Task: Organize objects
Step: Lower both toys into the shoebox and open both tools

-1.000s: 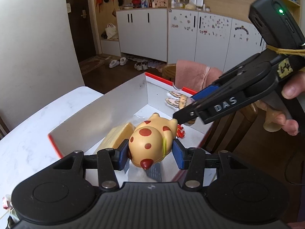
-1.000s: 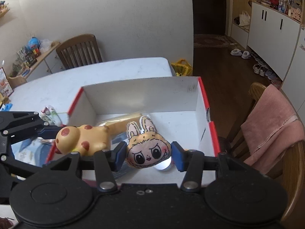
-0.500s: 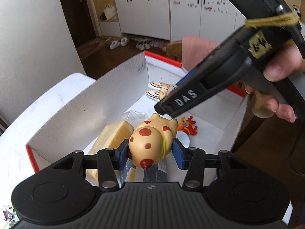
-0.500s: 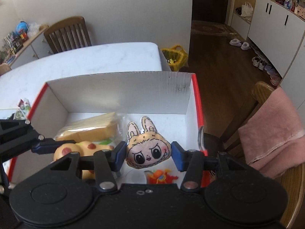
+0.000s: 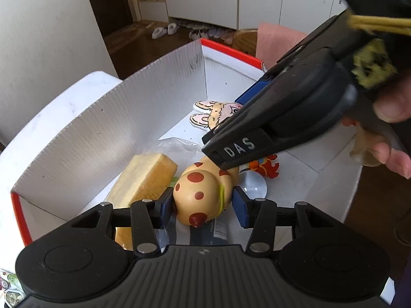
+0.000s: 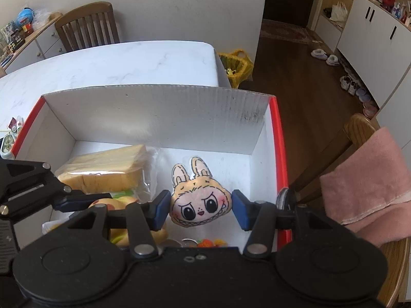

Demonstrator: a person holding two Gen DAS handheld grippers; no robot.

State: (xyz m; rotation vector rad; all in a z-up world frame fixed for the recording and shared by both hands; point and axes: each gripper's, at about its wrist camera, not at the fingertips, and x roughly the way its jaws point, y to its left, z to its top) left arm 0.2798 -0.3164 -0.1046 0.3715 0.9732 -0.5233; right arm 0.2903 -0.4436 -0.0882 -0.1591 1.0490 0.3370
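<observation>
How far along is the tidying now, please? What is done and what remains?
Done: the sandwich and the orange toy lie in the box. In hand: the left gripper holds the spotted toy low inside the box; the right gripper has just been opening its jaws, the bunny between them. Left: release both, then probably the small items on the table.

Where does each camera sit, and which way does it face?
Left wrist: on left gripper, facing down into box; shows it gripping spotted toy, plus right gripper and hand.
Right wrist: on right gripper, facing down into box; jaws just opening, bunny plush between; left gripper at edge.
Shared: box, bread, both toys.
</observation>
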